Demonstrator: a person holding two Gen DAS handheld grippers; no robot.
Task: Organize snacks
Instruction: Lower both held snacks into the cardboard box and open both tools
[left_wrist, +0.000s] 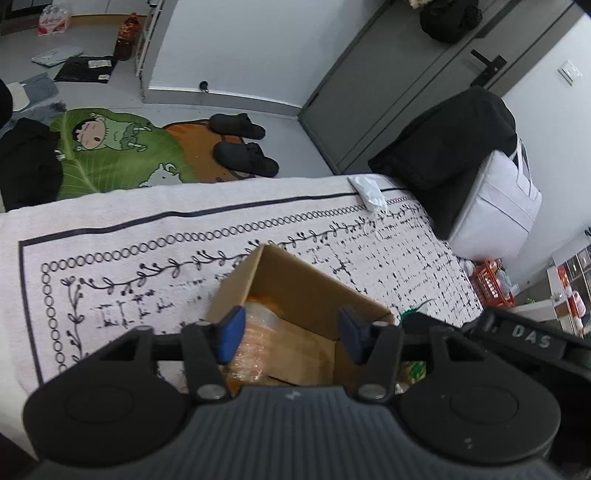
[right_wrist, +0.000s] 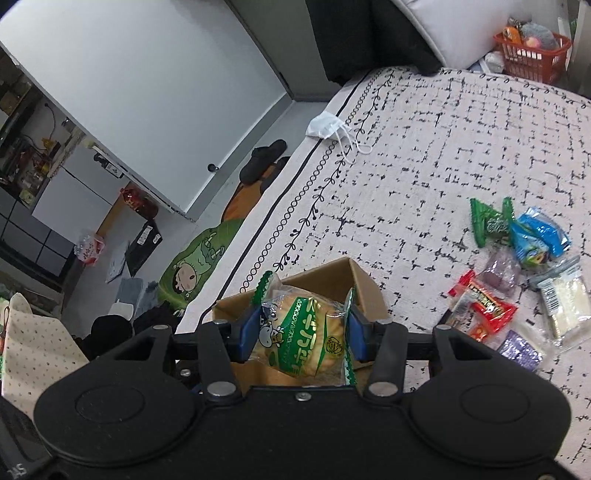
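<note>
Hanging over the open cardboard box (right_wrist: 354, 284), the right claw (right_wrist: 301, 332) grips one green-and-clear biscuit packet (right_wrist: 303, 332), its blue pads pressed against the packet's two sides, and the packet's crimped ends run fore and aft along the fingers. That is the relation the next move seems to turn on: the box lies directly below and just ahead of this claw, so a short lowering and a release should drop the packet inside. Seen from the left wrist, the left claw (left_wrist: 291, 334) stands released above the same box (left_wrist: 295, 291), nothing between its pads, with one orange-tinted clear packet (left_wrist: 255, 343) lying on the box floor beneath its left finger. Both claws are over the box, but only the right one carries anything. The surface under it all looks like a bed or mat covered by a white patterned cloth (right_wrist: 443, 147), not a desk. Well apart to the right lies the remaining heap: one green packet (right_wrist: 491, 221), one blue packet (right_wrist: 535, 236), one red packet (right_wrist: 484, 306), two purple ones, and one clear packet with white contents (right_wrist: 565, 302); overlap may hide another. One white face mask (right_wrist: 325, 125) lies near the cloth's far edge.
</note>
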